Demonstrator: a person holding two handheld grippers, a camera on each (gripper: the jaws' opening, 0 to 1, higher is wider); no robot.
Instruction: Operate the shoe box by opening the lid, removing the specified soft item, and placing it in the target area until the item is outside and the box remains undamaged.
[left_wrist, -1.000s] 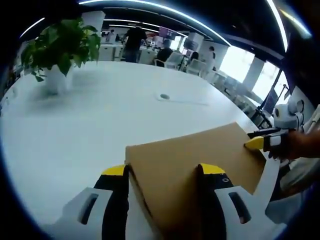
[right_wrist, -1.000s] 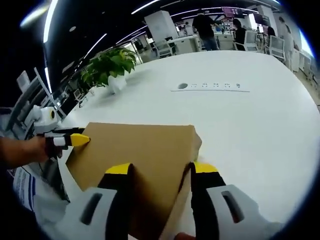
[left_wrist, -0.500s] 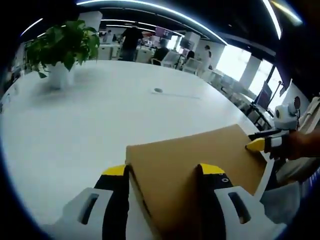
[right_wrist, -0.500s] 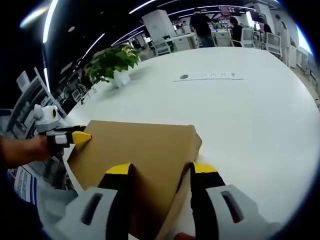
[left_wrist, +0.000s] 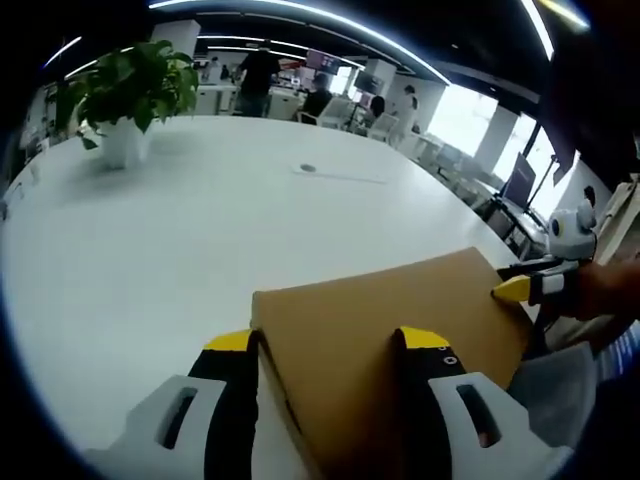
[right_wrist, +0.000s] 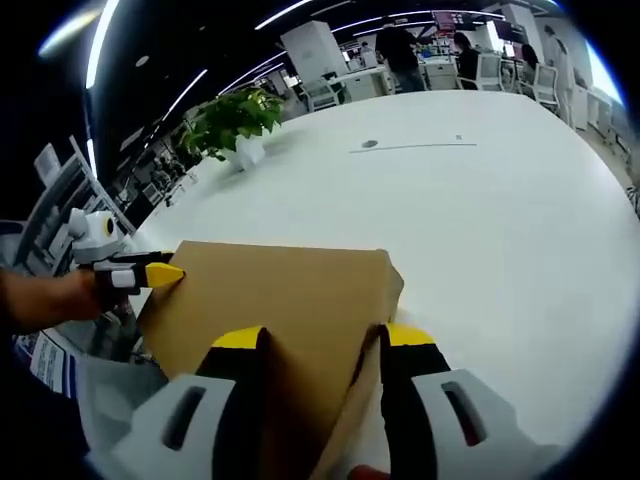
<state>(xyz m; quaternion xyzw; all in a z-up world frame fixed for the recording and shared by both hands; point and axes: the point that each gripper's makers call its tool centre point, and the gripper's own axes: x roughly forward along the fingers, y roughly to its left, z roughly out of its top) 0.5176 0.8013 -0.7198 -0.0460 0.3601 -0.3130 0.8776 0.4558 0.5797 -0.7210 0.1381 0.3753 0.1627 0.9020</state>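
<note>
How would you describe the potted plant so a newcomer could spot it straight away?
Start from the big white table that holds the brown shoe box. Look past the box to the far end, away from both hand-held grippers. The potted plant stands there: leafy green in a white pot, the one tall green thing on that surface.

Ahead of me a wide white table (left_wrist: 190, 240) carries a potted plant (left_wrist: 125, 100) near its far edge and a flush cable strip (right_wrist: 410, 146); people (left_wrist: 258, 80) stand beyond it.
</note>
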